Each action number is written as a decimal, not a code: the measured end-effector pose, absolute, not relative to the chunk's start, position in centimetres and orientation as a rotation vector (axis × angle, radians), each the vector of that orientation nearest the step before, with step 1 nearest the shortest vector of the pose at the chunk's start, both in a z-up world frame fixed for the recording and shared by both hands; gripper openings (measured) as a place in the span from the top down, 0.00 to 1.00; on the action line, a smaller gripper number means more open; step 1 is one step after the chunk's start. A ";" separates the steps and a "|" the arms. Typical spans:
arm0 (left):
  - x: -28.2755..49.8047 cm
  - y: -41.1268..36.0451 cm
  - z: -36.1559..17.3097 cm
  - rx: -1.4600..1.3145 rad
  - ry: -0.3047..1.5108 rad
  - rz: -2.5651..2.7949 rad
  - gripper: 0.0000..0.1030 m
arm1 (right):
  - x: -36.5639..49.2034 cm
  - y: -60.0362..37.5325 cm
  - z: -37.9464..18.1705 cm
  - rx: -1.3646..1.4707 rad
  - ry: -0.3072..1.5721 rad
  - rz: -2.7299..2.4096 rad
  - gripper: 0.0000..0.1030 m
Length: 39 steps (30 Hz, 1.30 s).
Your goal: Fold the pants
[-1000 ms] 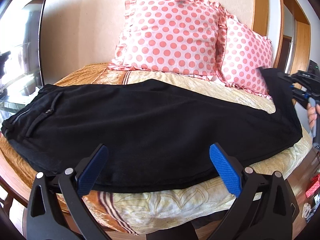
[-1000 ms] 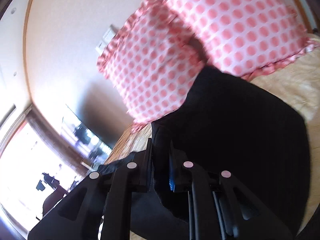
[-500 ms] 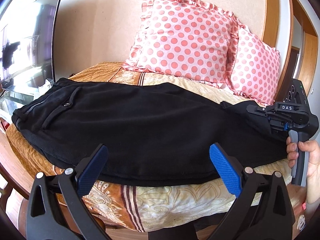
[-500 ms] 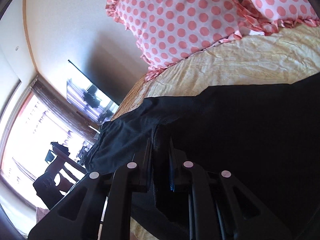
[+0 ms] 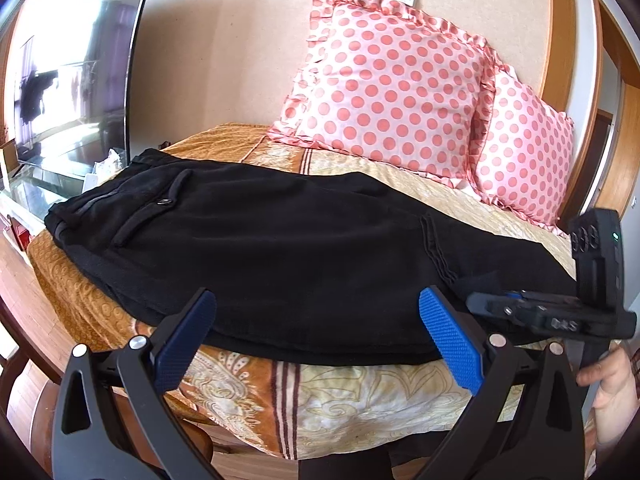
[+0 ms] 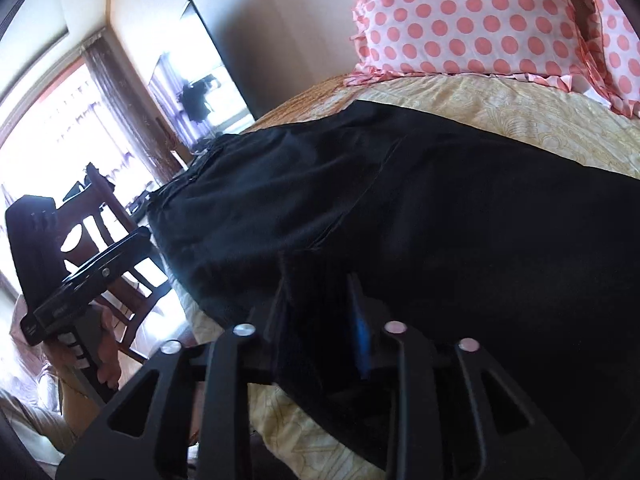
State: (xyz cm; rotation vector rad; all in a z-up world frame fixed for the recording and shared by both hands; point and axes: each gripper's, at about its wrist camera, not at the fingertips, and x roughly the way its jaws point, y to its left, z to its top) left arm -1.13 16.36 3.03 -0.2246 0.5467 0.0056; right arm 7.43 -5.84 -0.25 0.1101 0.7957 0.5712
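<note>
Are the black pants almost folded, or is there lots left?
About halfway. The black fabric pants already lie flat on the patterned bedspread, cuff end doubled over. The right gripper is shut on that cuff; the left gripper hovers open, holding nothing. Releasing and probably another fold remain.

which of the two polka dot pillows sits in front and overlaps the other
The larger pillow, toward the TV side, sits in front; its ruffled edge covers part of the smaller pillow, which is tucked behind it near the wooden door frame.

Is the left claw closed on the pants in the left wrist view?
No: the left claw stands wide open, its blue pads spread apart in front of the black pants, gripping nothing.
</note>
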 end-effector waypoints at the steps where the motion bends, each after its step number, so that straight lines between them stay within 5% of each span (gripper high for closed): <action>1: -1.2 16.7 3.1 -0.230 0.544 0.017 0.02 | 6.9 -5.9 0.1 0.117 0.793 0.589 0.43; 2: -1.4 16.9 3.2 -0.235 0.541 0.027 0.02 | 6.5 -6.0 0.4 0.121 0.786 0.600 0.38; 8: -2.2 19.4 3.4 -0.318 0.519 0.099 0.02 | 5.7 -6.0 3.5 -0.059 0.616 0.374 0.47; 17: -3.0 26.1 2.5 -0.600 0.547 0.131 0.02 | 5.5 -1.7 0.0 -0.383 0.624 0.250 0.46; 25: -1.8 35.6 1.3 -1.019 0.535 0.090 0.02 | 5.1 -4.0 0.4 -0.241 0.650 0.289 0.37; 39: 0.9 41.0 -0.3 -1.222 0.549 0.056 0.02 | 4.7 -3.5 0.6 -0.245 0.629 0.334 0.33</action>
